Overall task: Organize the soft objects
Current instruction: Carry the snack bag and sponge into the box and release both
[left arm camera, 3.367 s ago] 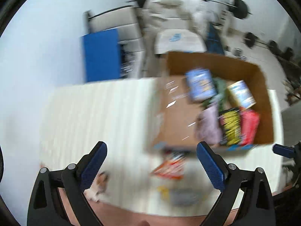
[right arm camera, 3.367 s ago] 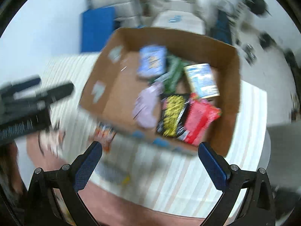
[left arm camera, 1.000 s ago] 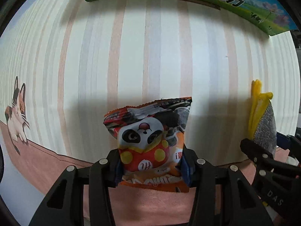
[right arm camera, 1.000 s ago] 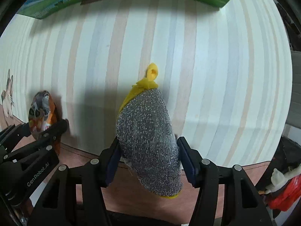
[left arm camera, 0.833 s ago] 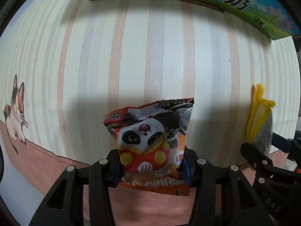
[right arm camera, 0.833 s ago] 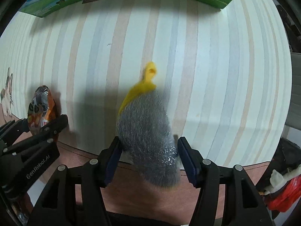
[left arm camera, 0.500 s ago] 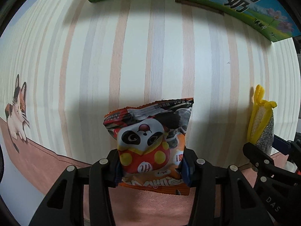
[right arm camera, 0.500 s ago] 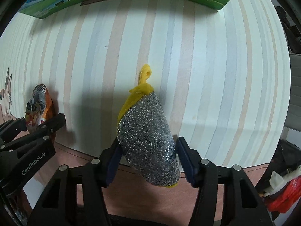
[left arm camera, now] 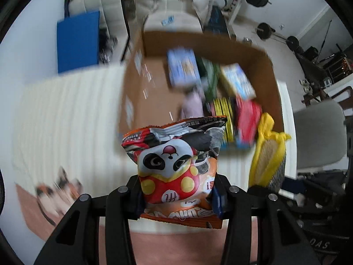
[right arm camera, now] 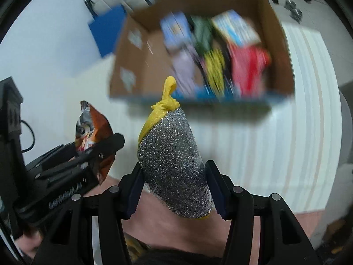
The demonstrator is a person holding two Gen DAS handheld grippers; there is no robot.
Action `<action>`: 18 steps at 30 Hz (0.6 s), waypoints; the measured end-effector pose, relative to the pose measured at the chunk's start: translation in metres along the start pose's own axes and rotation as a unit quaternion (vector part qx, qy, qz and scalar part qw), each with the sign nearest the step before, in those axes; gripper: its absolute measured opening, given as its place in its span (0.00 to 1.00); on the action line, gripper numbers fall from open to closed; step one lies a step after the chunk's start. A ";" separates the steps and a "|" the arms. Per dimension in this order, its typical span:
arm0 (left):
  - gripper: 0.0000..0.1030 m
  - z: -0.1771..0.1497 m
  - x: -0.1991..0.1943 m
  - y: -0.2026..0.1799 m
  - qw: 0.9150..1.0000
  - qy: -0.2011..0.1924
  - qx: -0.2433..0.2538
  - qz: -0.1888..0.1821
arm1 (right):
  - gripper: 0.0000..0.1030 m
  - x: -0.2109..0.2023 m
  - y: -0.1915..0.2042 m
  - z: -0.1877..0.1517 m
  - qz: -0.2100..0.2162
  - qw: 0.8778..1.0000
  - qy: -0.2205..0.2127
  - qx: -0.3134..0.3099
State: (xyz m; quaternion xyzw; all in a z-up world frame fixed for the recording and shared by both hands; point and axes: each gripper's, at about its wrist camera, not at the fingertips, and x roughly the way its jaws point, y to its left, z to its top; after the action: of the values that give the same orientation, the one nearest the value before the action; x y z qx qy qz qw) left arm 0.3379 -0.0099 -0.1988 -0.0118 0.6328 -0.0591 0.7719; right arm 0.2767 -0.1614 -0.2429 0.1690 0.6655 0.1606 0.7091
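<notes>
Panda snack bag (left arm camera: pixel 176 167) clamped between left jaws; sponge (right arm camera: pixel 174 165) clamped between right jaws.

Both wrist cameras looked from close above the table toward 12 o'clock, sharing the open brown cardboard box (left arm camera: pixel 154 92) (right arm camera: pixel 150 66).

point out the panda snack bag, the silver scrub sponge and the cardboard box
panda snack bag (left arm camera: pixel 172 165), left wrist view, on the panda face.
silver scrub sponge (right arm camera: pixel 174 163), right wrist view, on the glittery side.
cardboard box (left arm camera: pixel 152 92), left wrist view, on the bare box floor.
</notes>
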 end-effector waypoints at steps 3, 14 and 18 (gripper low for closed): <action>0.42 0.052 0.007 0.009 1.000 0.008 0.013 0.023 | 0.56 0.007 0.010 0.039 0.033 0.999 -0.007 0.022; 0.42 0.158 0.111 0.027 0.988 0.130 0.038 0.075 | 0.56 0.096 0.027 0.135 0.070 0.993 0.019 0.097; 0.42 0.167 0.137 0.031 0.985 0.156 0.034 0.071 | 0.56 0.120 0.023 0.144 0.065 0.991 0.027 0.111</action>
State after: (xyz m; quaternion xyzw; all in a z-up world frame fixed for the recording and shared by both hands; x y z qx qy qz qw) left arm 0.5302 -0.0032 -0.3024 0.0688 0.7423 -0.0271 0.6659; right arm 0.4278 -0.0904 -0.3313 0.2856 0.6854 0.1361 0.6558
